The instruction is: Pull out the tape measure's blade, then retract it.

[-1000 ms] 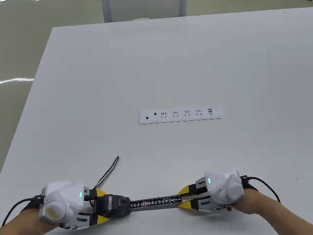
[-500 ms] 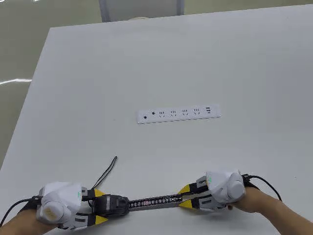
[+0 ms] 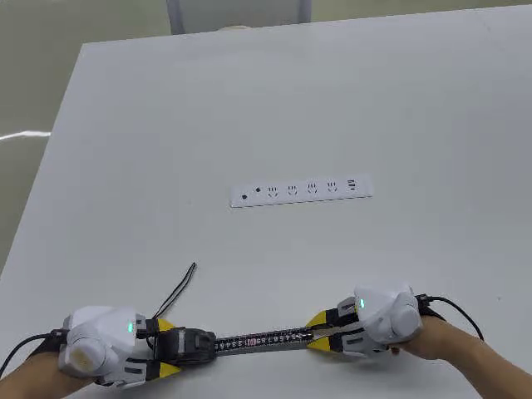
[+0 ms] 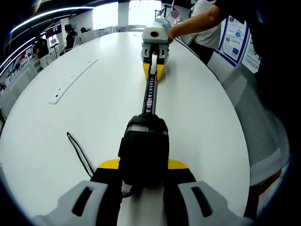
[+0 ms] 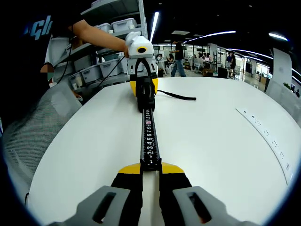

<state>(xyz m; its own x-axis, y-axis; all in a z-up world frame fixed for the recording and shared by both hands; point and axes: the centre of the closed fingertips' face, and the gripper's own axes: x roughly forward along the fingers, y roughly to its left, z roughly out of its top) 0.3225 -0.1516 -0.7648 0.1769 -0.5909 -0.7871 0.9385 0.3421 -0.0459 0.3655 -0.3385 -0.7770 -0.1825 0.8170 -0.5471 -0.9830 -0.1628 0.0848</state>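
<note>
- The white table has wide bare room on the far side of the work. Its left edge slants away toward the far left corner, and its near edge lies close to both grippers.
- A white power strip lies flat in the middle of the table, well apart from the grippers and roughly parallel to the drawn tape. Bare tabletop lies between the two.
- The tape measure, a black case, sits on the table near the near edge, left of centre. Its thin black strap trails away over the table toward the far side.
- The blade is drawn out to the right from the case. It runs low over the tabletop, with its numbers facing up.
- The left gripper points right. Its yellow-tipped jaws are closed against the two sides of the case and hold it, as the left gripper view shows.
- The right gripper points left, facing the other one. Its jaws are nearly together and pinch the free end of the blade, which the right gripper view shows between the yellow tips.
- The left hand comes in from the near left corner. The right hand and its forearm come in from the near right, both low over the table.
- The right side of the table beyond the right hand is bare.
</note>
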